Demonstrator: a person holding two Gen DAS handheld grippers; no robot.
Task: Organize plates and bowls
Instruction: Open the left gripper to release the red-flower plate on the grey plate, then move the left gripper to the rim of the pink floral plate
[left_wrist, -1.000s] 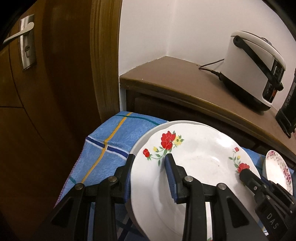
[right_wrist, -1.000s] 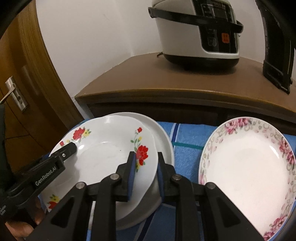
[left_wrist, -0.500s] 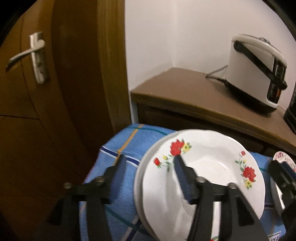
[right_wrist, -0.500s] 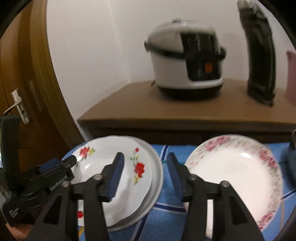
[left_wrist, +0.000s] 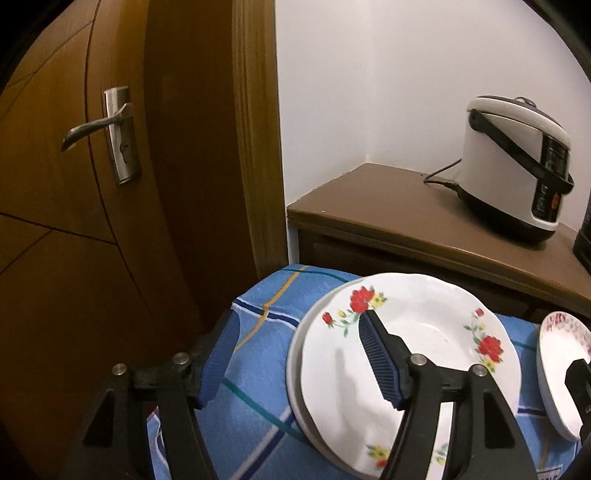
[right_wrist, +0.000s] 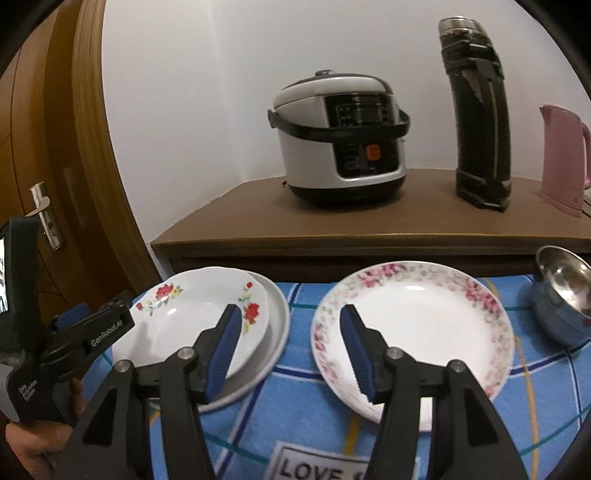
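Both wrist cams look fwd, close over table; share red-flower plate (left_wrist: 413, 350) (right_wrist: 192, 321).

On the tablecloth (right_wrist: 295, 398), a flowered plate (right_wrist: 192, 317) lies on a plain plate (right_wrist: 275, 321); right of them a rimmed plate (right_wrist: 424, 325), then a bowl (right_wrist: 561, 291).

1. My left hand-held gripper (right_wrist: 79, 314) carries "GenRobot.AI" in white lettering along its black finger arm, seen from the right wrist view.
2. Lower on the same unit's body, small white print stands in three lines; the first reads "Data", the rest is too small to confirm.
3. The blue checked cloth (right_wrist: 546, 406) bears a framed label reading "LOVE", cut off by the frame edge.
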